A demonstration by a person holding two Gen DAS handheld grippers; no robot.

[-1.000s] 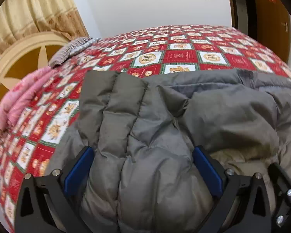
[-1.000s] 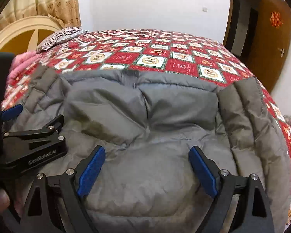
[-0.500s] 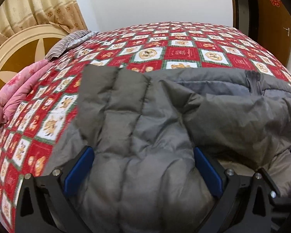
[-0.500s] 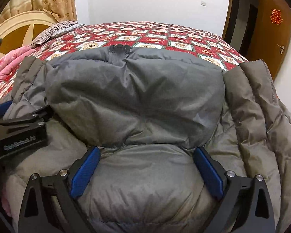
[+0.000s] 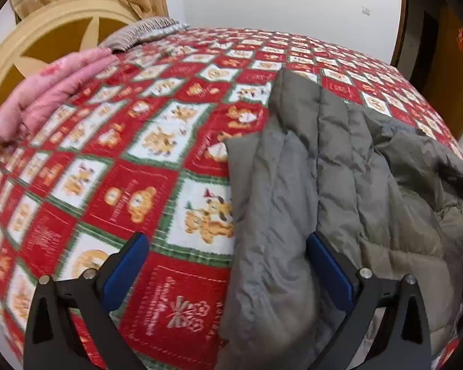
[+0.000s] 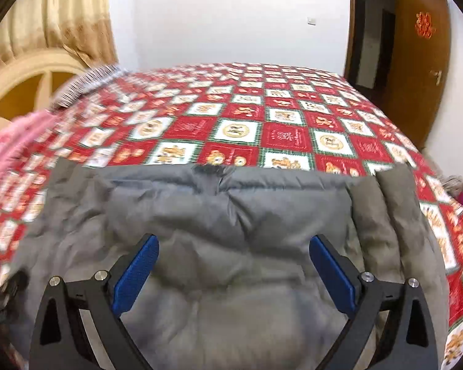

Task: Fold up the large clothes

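My left tongs (image 5: 225, 259) hang wide open over the bed (image 5: 132, 166), gripping nothing; the jacket's (image 5: 324, 185) left edge runs up between the jaws, its quilted side panel lying on the red quilt. The jacket is puffy grey down, so I judge it light, soft and springy, with a slick shell that could slide out of a shallow pinch; it will likely puff back unless pressed flat. I would take hold at a stitched seam or the outer hem, where the fabric is thinner and firmer. My right tongs (image 6: 233, 262) are just as wide open and hold nothing, hovering over the jacket's folded middle (image 6: 231, 231), its collar lying toward the far side.
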